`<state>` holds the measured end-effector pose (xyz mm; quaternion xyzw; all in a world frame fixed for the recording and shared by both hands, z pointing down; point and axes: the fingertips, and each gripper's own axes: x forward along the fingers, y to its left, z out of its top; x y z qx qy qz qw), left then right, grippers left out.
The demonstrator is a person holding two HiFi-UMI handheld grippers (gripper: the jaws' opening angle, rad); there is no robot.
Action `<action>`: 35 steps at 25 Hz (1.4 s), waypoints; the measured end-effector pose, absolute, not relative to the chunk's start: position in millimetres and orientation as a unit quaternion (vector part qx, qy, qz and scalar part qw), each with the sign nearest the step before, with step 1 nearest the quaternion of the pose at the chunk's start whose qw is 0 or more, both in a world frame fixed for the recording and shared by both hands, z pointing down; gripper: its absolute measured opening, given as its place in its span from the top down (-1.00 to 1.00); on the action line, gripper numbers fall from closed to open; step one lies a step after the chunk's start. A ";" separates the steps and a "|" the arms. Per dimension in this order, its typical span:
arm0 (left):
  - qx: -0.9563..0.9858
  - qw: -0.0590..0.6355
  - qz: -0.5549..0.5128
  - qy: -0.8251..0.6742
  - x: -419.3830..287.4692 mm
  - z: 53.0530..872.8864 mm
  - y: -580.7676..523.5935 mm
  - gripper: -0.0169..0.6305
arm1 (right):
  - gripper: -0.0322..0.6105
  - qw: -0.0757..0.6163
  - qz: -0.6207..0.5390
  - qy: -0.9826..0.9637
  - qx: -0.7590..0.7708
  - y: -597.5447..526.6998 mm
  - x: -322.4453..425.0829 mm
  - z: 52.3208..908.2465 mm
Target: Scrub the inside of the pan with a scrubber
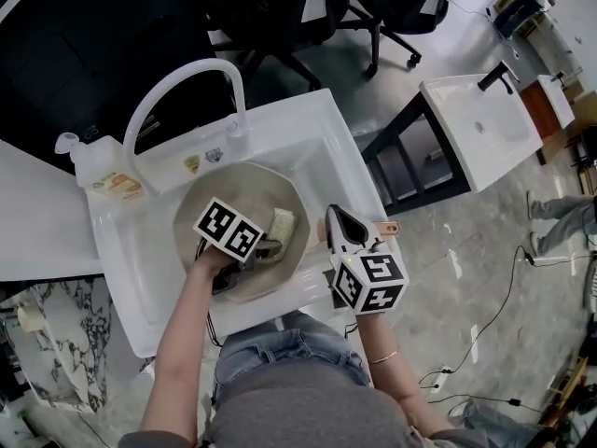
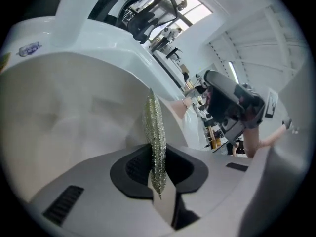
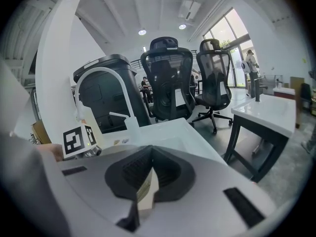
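Pan [image 1: 233, 189], round, shallow and pale beige, lies in the basin of a large white rectangular sink [image 1: 312, 124] and fills most of it. Its light tan handle [image 1: 388, 227] reaches out over the sink's right edge. A tall white arched faucet [image 1: 187, 75] rises from the sink's back ledge and curves over the basin. A second white basin on a dark frame [image 1: 476, 124] stands well apart to the right, and black mesh office chairs [image 3: 168, 83] are behind the sink.

The left gripper [image 1: 264, 247] reaches down into the pan, its fingers clamped on a flat, glittery silver-green scrubber [image 2: 154, 132]. The scrubber stands on edge between them and sticks out past the tips. In the head view the scrubber [image 1: 283, 224] rests on the pan's inner surface, right of centre.

The right gripper [image 1: 338, 230] sits at the pan's right rim. Its fingers are pressed together on the handle, which shows as a thin pale strip [image 3: 146, 189] between them.

A clear soap bottle with a yellow label [image 1: 104, 174] stands on the ledge at the sink's back left corner.
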<state>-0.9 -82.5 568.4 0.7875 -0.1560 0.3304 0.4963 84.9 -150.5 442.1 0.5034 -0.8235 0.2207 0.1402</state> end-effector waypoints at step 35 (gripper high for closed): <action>0.659 0.301 0.559 -0.403 -151.3 624.5 -157.6 0.75 | 0.87 0.150 0.224 -0.815 0.513 -147.5 78.8 447.7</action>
